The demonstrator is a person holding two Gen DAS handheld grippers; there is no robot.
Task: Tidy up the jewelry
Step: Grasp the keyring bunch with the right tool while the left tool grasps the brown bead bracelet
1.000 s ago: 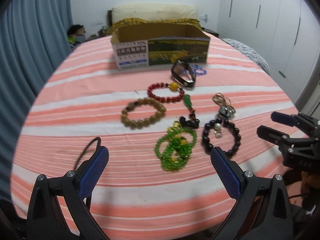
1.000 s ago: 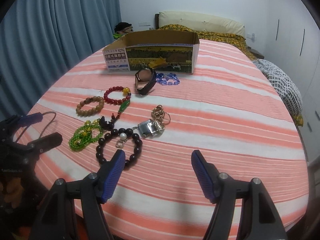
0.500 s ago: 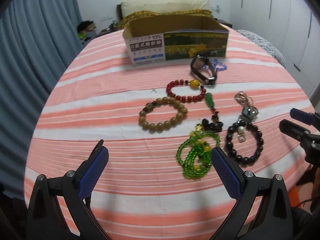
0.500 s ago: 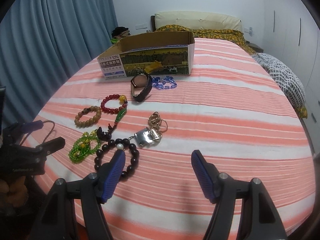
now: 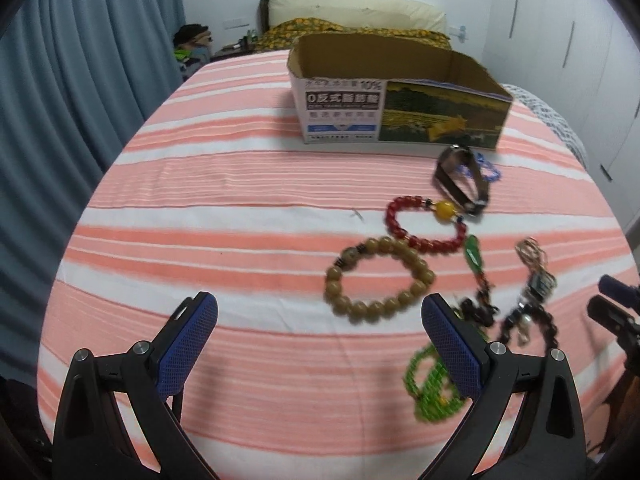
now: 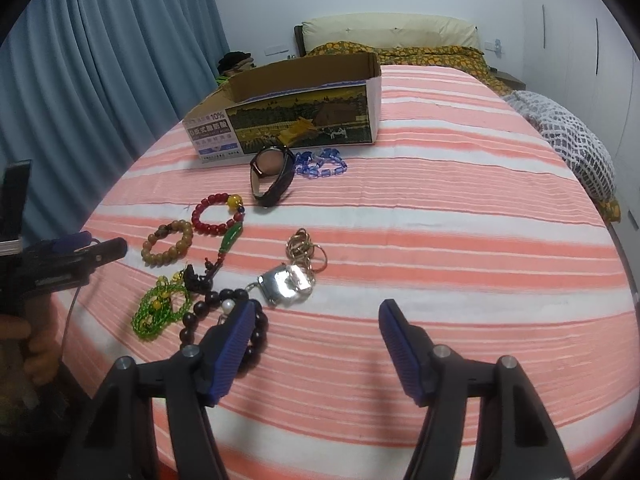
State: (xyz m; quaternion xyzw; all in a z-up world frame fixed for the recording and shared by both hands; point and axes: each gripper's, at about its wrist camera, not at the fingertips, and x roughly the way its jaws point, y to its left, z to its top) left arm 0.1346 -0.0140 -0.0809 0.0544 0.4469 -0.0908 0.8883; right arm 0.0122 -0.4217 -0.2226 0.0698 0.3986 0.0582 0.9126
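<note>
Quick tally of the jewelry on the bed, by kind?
Bead bracelets: 5 (red, tan, green, black, blue)
Watch: 1
Pendant: 1
Keyring: 1
Total: 8

Jewelry lies spread flat on the striped cover, nothing boxed. Open cardboard box (image 6: 288, 120) sits upright at the far end. Just before it, a dark-strapped watch (image 6: 272, 176) stands on edge beside a blue bead bracelet (image 6: 320, 164). Nearer: a red bead bracelet (image 6: 216, 212) with one yellow bead, a tan bead bracelet (image 6: 168, 242), a green pendant (image 6: 231, 237) on a dark cord, gold rings with a silver charm (image 6: 296, 272), a coiled green bead strand (image 6: 160, 310), and a black bead bracelet (image 6: 208, 312).
</note>
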